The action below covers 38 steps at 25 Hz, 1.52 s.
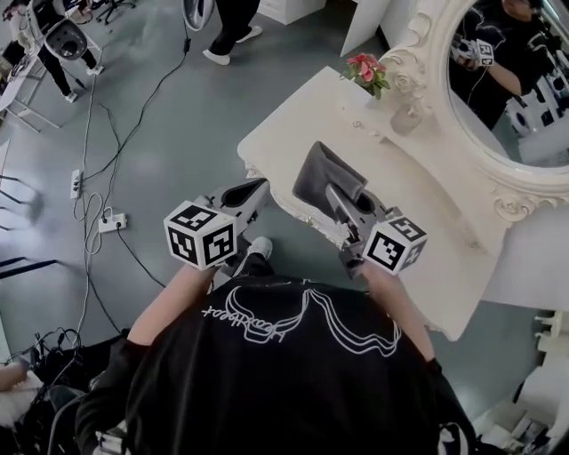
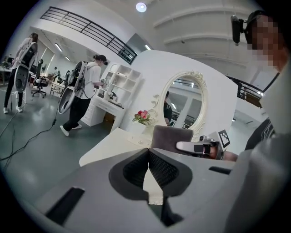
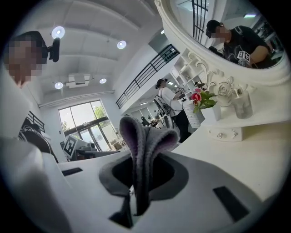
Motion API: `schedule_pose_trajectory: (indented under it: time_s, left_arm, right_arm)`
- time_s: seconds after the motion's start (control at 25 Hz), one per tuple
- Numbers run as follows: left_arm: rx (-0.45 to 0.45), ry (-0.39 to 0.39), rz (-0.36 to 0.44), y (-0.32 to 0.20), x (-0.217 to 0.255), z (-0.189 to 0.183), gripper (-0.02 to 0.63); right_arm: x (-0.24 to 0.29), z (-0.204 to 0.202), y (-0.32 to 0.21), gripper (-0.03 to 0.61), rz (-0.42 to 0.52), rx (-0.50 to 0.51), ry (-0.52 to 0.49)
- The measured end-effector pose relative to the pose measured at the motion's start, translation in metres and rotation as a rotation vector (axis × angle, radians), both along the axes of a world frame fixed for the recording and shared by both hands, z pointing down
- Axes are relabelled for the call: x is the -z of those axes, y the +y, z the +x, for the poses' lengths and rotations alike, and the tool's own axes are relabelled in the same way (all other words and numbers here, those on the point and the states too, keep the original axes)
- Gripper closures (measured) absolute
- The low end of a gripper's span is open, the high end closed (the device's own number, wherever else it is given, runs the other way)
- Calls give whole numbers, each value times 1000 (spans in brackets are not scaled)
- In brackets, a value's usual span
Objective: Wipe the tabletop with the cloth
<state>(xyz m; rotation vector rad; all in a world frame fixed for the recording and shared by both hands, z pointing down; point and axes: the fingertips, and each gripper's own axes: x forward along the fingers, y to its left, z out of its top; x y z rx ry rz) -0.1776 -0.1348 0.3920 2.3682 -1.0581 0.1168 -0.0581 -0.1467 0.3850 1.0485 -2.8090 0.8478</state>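
Note:
A grey cloth [image 1: 327,175] hangs folded over the near part of the white dressing table [image 1: 293,120]. My right gripper [image 1: 340,203] is shut on the grey cloth [image 3: 141,150], whose fold sticks up between the jaws in the right gripper view. My left gripper [image 1: 256,190] is at the table's near left edge, jaws shut with nothing between them [image 2: 148,166]. In the left gripper view the grey cloth [image 2: 173,138] and the right gripper [image 2: 196,146] show just ahead to the right.
An ornate oval mirror [image 1: 507,80] stands at the table's back. A pot of pink flowers [image 1: 367,73] and a glass vase [image 1: 406,117] stand by it. Cables and a power strip [image 1: 111,222] lie on the grey floor at left. A person [image 1: 233,27] stands beyond.

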Motion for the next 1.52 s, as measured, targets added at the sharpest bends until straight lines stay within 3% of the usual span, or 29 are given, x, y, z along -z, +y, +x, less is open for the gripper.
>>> schedule_pose_trajectory:
  time_s: [0.28,0.64,1.12,1.52]
  left_arm:
    - [-90,-26,-38,-87,-18,-30,609]
    - [-153,-42,-88,-161,-53,-47,609]
    - [-194,-62,-157,-198,-88,-51,609]
    - [-194,-101,-167,-209,-103,-64,609]
  right_arm:
    - [-16,-32,-81,526,-38,-89,12]
    - [-45,-59,-152,525,-73,-152,58]
    - [-97,-79,-220,526,-115,-182,155]
    - [-144,-82,-262,526,-148,-216,267]
